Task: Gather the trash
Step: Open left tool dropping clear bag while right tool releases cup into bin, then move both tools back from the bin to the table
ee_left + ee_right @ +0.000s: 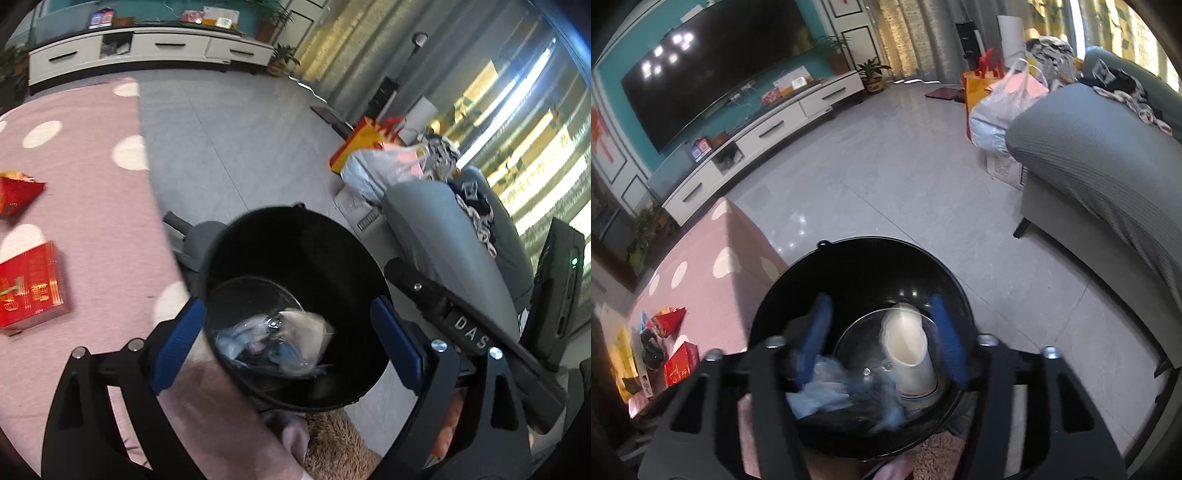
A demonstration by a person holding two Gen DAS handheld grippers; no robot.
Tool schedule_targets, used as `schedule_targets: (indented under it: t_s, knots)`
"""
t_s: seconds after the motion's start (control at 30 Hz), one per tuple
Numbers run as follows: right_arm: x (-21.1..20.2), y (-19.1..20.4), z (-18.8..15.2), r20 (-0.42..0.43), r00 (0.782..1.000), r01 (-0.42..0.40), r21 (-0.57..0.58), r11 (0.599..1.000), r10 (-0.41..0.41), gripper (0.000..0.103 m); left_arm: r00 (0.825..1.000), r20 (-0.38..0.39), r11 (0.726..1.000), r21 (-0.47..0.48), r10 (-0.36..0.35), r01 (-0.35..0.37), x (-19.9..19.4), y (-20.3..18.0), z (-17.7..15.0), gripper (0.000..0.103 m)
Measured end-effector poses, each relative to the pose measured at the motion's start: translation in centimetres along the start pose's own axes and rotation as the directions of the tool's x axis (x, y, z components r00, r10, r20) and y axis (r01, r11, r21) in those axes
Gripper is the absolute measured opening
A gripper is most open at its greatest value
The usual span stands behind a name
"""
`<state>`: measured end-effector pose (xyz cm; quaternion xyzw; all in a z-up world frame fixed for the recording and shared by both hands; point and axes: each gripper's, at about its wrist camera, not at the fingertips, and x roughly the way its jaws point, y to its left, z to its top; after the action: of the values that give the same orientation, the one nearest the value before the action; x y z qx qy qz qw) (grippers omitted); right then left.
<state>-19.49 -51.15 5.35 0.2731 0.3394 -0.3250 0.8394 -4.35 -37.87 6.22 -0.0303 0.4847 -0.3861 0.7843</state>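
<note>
While the black bin [860, 343] stands on the floor at the edge of the pink dotted rug [701, 273], both grippers hang directly over its mouth.

Item 1, bin contents: white paper cup [908, 354] lying tilted inside, mouth toward the far wall; crumpled clear and blue plastic wrapping [827, 391] beside it; all blurred in both views.

Item 2, right gripper [882, 341]: blue pads spread apart, cup showing between them but touched by neither; nothing held.

Item 3, left gripper [288, 343]: pads wide apart, one either side of the bin's rim, empty; whether they touch the rim cannot be told.

Item 4, step in hand, by judgement: a drop into the bin, the cup looking freshly let go.

Item 5, trash outstanding on the rug: red snack packet [18, 194], red box [31, 284], and a small pile of dark and yellow litter [646, 347] nearby.

Item 6, next move, by judgement: lift one gripper clear of the bin, swing to the rug, close on the packet or box; the box is broad and may need an edge grip.

Item 7, surroundings: grey sofa [1108, 162], shopping bags [997, 99], television [713, 62] over a white cabinet [768, 129]
</note>
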Motion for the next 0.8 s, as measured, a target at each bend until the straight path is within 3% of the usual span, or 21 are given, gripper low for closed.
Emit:
schedule_targets:
  t_s: [0.13,0.37,0.57,0.73,0.8]
  knots:
    - [-0.8,2.3,-0.3,0.01,0.998,-0.064,-0.053,0.997,0.065,0.08,0.998,0.054,0.999,-0.025,0.037,-0.035,-3.4,1.7,-0.1,0.1]
    - [-1.7,7.6,-1.3,0.003,0.988,-0.152,-0.176,0.973,0.155,0.087,0.984,0.117,0.986,-0.115,0.136,-0.122,-9.3,6.4,-1.5,0.1]
    - [-1.9,12.8,-2.8,-0.044,0.972,-0.234,-0.275,0.933,0.231,0.093,0.954,0.129,0.952,-0.183,0.27,-0.245,-13.7,11.0,-3.5,0.1]
    - [-1.0,17.2,-4.9,-0.099,0.965,-0.262,-0.339,0.903,0.243,0.098,0.922,0.135,0.91,-0.265,0.363,-0.319,-17.4,15.1,-5.8,0.1]
    - [-0.2,18.8,-5.8,-0.146,0.95,-0.309,-0.345,0.886,0.274,0.099,0.908,0.137,0.892,-0.293,0.395,-0.343,-18.8,16.7,-6.7,0.1]
